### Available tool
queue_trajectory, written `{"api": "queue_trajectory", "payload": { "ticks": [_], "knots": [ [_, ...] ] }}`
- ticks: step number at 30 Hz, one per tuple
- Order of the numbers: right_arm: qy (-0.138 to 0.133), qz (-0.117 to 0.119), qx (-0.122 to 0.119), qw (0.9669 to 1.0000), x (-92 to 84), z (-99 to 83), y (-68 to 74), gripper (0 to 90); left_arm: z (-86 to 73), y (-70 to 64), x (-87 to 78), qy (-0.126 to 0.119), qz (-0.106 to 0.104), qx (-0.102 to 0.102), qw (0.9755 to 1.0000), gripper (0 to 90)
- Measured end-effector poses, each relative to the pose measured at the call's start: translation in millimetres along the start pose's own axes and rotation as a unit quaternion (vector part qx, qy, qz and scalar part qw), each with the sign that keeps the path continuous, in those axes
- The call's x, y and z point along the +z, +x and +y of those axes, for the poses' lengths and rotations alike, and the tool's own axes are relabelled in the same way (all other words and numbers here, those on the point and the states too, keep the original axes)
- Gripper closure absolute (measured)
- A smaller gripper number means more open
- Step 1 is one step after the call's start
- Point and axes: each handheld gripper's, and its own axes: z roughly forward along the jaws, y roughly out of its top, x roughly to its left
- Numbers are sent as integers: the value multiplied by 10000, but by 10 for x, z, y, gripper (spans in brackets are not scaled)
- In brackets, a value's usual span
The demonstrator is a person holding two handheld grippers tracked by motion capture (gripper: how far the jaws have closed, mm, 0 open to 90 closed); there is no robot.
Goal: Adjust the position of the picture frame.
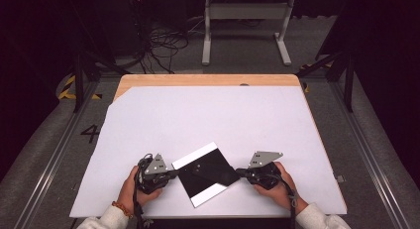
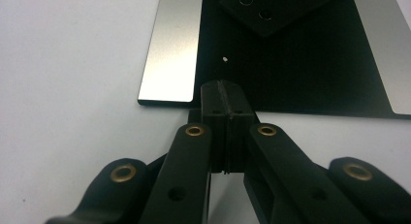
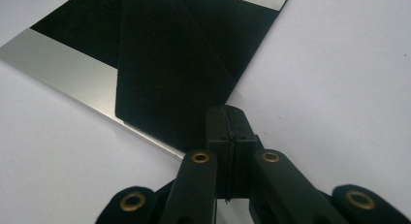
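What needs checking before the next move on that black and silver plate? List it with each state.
1. Left tongs shut, jaws pressed together: ok.
2. Right tongs shut, jaws pressed together: ok.
3. Plate lies flat on the white sheet: ok.
4. Black strip with two holes rests on top of the plate, reaching past its edge toward the right tongs: ok.
5. Left tongs' tips sit at the plate's near edge; whether they touch or pinch it: cannot tell.
6. Right tongs' tips meet the strip's end; whether it is gripped: cannot tell.
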Motion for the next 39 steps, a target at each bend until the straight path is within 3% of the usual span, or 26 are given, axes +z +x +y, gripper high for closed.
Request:
{"api": "queue_trajectory", "payload": {
  "ticks": [8,13,25,30,39],
  "knots": [
    [-7,-65,53,10000,-36,-33,-17,900,84,45,81,-5,-30,8,10000,899],
    [-6,-91,70,9999,-52,-46,-23,900,153,47,112,132,-7,131,9998,899],
    [10,-101,161,9998,-90,-75,-58,900,235,80,206,82,12,216,9997,899],
    [28,-118,174,9998,-103,-82,-66,900,265,129,244,42,-91,226,9997,899],
    [52,-128,181,9997,-130,-98,-81,900,354,142,320,84,25,316,9995,899]
  ]
}}
